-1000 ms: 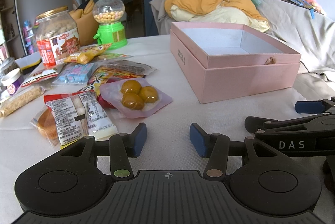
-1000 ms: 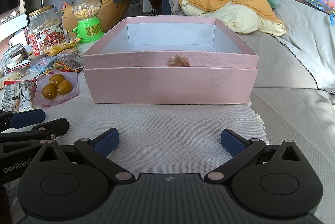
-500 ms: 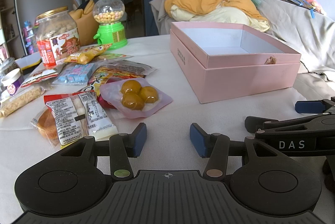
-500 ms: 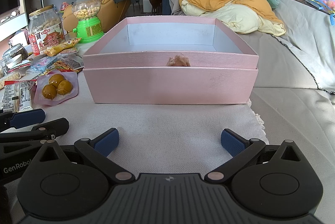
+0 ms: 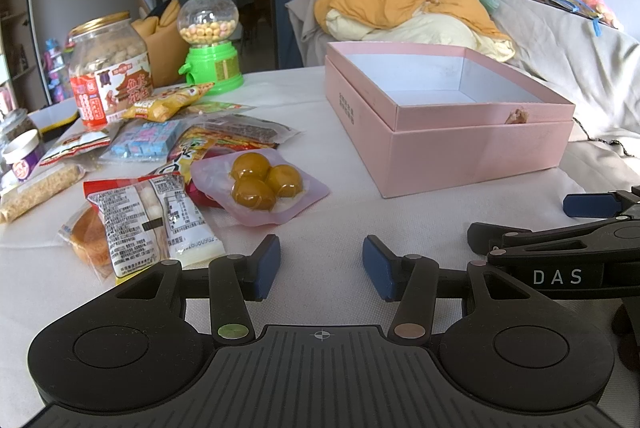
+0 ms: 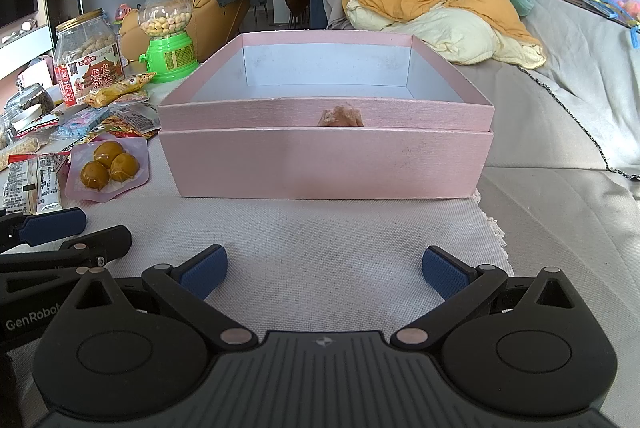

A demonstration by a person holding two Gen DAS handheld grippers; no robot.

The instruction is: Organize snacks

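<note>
An open pink box (image 5: 476, 148) (image 6: 324, 164) stands on the white cloth, nothing visible inside it. Left of it lies a heap of snacks: a pink pouch with three yellow balls (image 5: 260, 184) (image 6: 108, 168), a white-and-red packet over a bun (image 5: 152, 224), a blue candy pack (image 5: 144, 142) and a yellow packet (image 5: 168, 104). My left gripper (image 5: 320, 268) is open just short of the pouch, nothing between its blue pads. My right gripper (image 6: 323, 270) is open wider, facing the box front, holding nothing.
A peanut jar (image 5: 108, 68) and a green gumball machine (image 5: 210, 44) stand behind the snacks. A small jar (image 5: 22, 158) sits at the far left. A sofa with a heap of orange and cream bedding (image 6: 436, 0) lies behind the box.
</note>
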